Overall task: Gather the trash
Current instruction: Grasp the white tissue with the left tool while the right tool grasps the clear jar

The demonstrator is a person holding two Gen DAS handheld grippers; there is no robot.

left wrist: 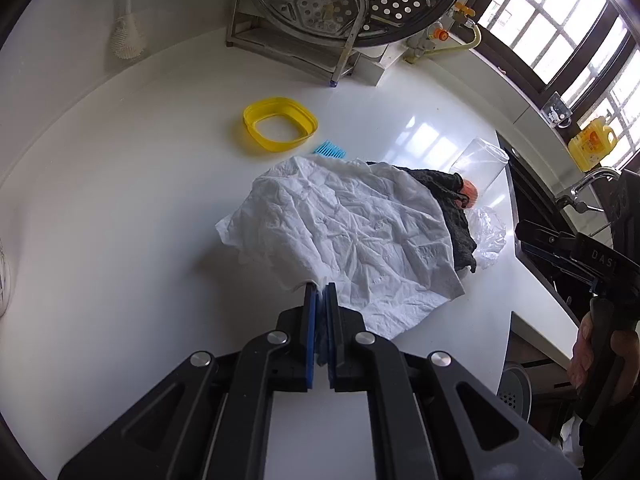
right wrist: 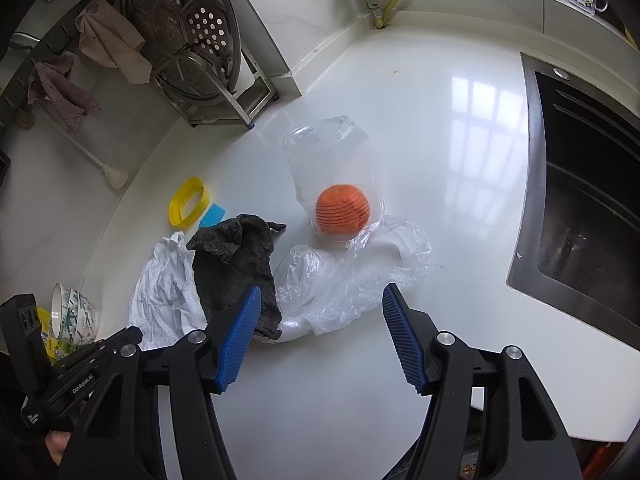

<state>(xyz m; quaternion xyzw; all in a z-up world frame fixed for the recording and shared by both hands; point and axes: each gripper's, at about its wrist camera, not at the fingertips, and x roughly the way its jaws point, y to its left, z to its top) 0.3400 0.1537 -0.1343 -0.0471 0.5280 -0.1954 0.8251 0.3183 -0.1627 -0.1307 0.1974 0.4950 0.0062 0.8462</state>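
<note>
My left gripper (left wrist: 321, 287) is shut on the near edge of a crumpled white paper sheet (left wrist: 344, 232), which spreads out ahead of it over the white counter (left wrist: 120, 220). The same white paper sheet (right wrist: 160, 284) lies left of a dark grey rag (right wrist: 236, 264) in the right wrist view. My right gripper (right wrist: 320, 296) stands open just above the counter, with a crinkled clear plastic bag (right wrist: 344, 276) beyond its tips. Behind the bag lies a clear plastic jar (right wrist: 332, 176) on its side with an orange lid (right wrist: 343, 209). The dark grey rag (left wrist: 452, 204) peeks out from under the paper.
A yellow ring-shaped frame (left wrist: 280, 124) and a small blue comb (left wrist: 329, 149) lie further back. A steel rack holding a perforated steamer tray (right wrist: 180, 32) stands at the wall. A dark sink (right wrist: 592, 192) opens to the right. Patterned bowls (right wrist: 72, 312) sit at the left.
</note>
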